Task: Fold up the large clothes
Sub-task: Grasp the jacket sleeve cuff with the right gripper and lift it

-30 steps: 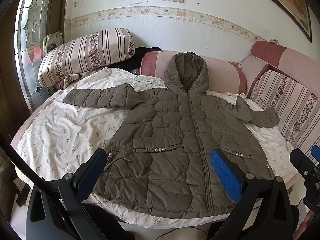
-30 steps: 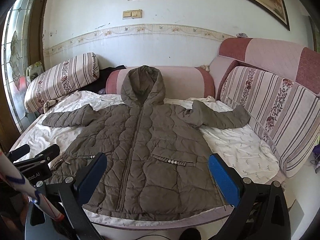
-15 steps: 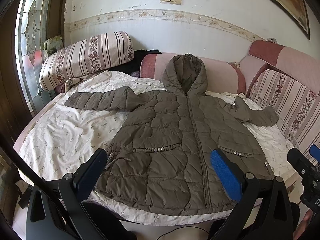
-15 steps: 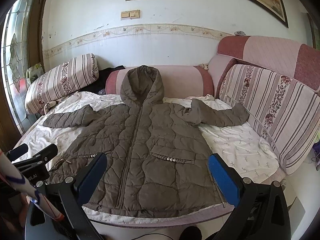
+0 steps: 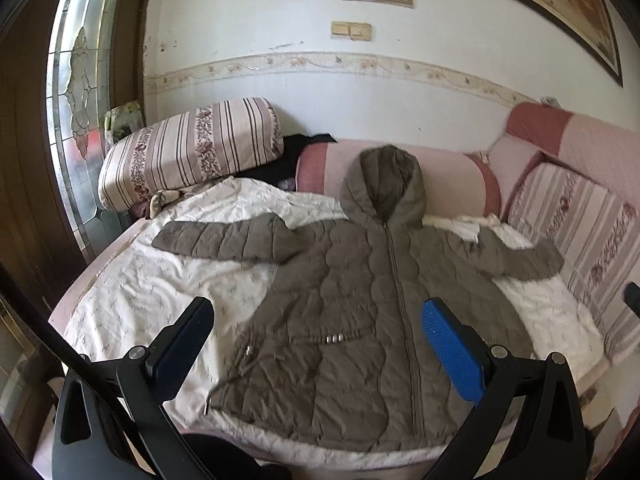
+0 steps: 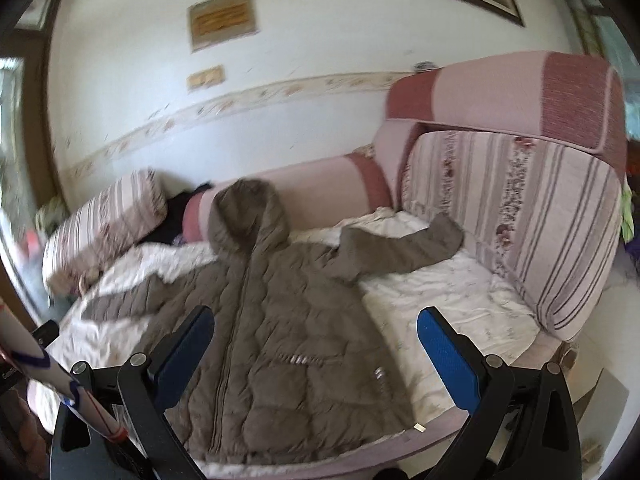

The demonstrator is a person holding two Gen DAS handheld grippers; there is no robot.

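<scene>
An olive-brown quilted hooded jacket (image 5: 360, 300) lies flat, front up and zipped, on a white sheet, sleeves spread to both sides, hood against the pink bolster. It also shows in the right wrist view (image 6: 280, 320). My left gripper (image 5: 316, 320) is open and empty, held above the jacket's lower hem. My right gripper (image 6: 316, 328) is open and empty, over the jacket's lower right part, the right sleeve (image 6: 400, 248) ahead of it.
The white floral sheet (image 5: 160, 288) covers a sofa bed. A striped bolster (image 5: 192, 148) lies at the back left, dark clothes (image 5: 288, 160) beside it. Striped cushions (image 6: 520, 220) line the right side. A stained-glass window (image 5: 76, 120) is at left.
Both grippers have risen and tilted up, showing more wall. The right wrist view has swung to the right and is blurred by motion. The jacket has not moved.
</scene>
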